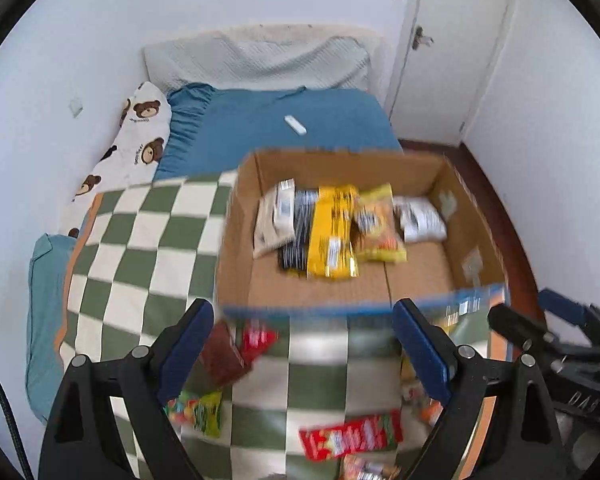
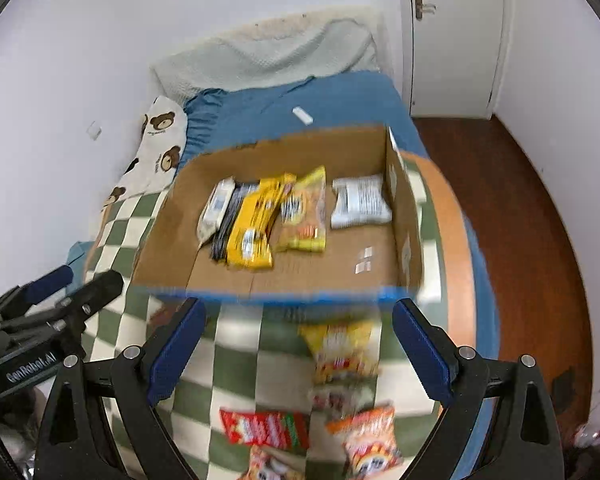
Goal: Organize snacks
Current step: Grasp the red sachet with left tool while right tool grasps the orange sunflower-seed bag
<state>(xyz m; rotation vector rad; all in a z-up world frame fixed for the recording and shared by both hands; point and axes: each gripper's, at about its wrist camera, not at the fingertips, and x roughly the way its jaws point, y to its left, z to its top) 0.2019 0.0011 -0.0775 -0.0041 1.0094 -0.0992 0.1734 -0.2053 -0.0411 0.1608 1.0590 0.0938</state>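
Pretty clearly a bedroom in someone's home; there's a bed (image 1: 284, 120) with a blue sheet, a grey pillow (image 1: 260, 60) up against the white wall, a teddy-bear print pillow (image 1: 140, 136), and a green-and-white checkered blanket (image 1: 140, 240); a white door (image 1: 456, 48) in the corner and dark wood flooring (image 2: 520, 220) too.

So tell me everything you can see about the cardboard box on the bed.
The cardboard box is a wide, shallow, open-topped carton of brown corrugated board, with a blue-printed outer face on its near wall. It sits flat on the green-and-white checkered blanket, partly over the blue sheet. Five snack packets lie in a row toward its back; the near floor is bare. Neither gripper touches it.
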